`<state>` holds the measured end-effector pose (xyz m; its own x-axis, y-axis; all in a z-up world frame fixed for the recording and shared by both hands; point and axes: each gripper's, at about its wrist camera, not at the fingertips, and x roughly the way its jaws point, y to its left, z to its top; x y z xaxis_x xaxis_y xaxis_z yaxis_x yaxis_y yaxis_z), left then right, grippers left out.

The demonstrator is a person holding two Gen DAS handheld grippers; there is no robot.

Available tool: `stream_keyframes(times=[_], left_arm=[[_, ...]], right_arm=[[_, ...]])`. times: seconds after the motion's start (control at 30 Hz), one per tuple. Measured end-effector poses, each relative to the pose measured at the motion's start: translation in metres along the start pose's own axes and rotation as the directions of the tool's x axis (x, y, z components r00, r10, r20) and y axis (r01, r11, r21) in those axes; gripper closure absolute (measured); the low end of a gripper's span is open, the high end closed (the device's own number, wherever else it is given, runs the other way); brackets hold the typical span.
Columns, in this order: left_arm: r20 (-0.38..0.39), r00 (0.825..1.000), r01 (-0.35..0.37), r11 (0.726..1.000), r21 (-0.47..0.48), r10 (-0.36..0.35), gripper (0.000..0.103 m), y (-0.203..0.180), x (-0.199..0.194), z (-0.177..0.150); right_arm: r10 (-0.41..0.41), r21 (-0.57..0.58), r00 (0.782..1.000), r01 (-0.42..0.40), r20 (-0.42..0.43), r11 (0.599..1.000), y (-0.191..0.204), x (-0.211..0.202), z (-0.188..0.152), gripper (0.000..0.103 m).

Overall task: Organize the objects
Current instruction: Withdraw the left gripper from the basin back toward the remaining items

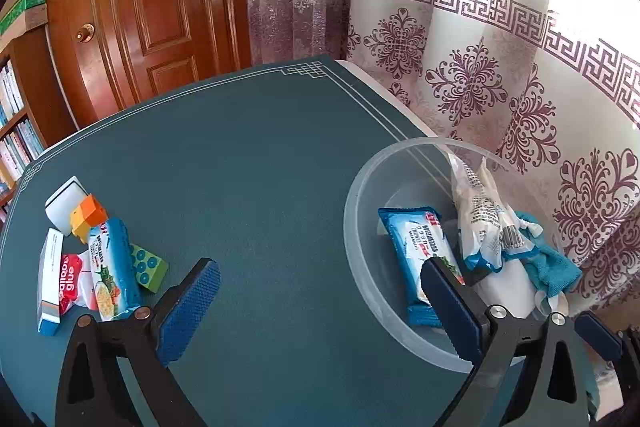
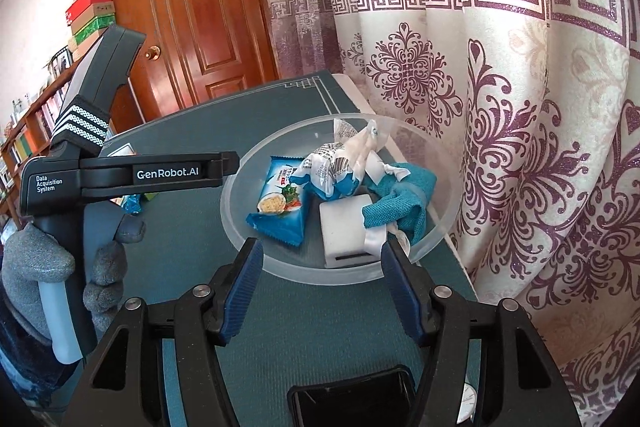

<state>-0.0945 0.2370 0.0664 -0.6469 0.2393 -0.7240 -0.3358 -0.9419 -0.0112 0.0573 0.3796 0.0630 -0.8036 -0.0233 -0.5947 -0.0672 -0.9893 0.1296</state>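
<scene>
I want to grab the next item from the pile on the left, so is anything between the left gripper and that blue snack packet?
Nothing visible blocks it. The left gripper is open and empty over bare mat; the blue snack packet lies on top of the pile, overlapping the glue packet, with the green block beside it.

Wooden door (image 1: 136,7), bookshelf (image 1: 16,115), sunlit patterned curtain (image 1: 480,67) behind teal-topped table (image 1: 240,155).
</scene>
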Motion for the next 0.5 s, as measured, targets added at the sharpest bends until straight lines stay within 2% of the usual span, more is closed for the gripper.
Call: stream_keyframes(times=[0.5], left_arm=[[-0.005, 0.991, -0.135, 0.989, -0.066, 0.134, 0.001, 0.057, -0.014, -0.021]], right_arm=[[0.052, -0.042, 0.998, -0.053, -0.026, 0.998, 0.038, 0.001, -0.005, 0.039]])
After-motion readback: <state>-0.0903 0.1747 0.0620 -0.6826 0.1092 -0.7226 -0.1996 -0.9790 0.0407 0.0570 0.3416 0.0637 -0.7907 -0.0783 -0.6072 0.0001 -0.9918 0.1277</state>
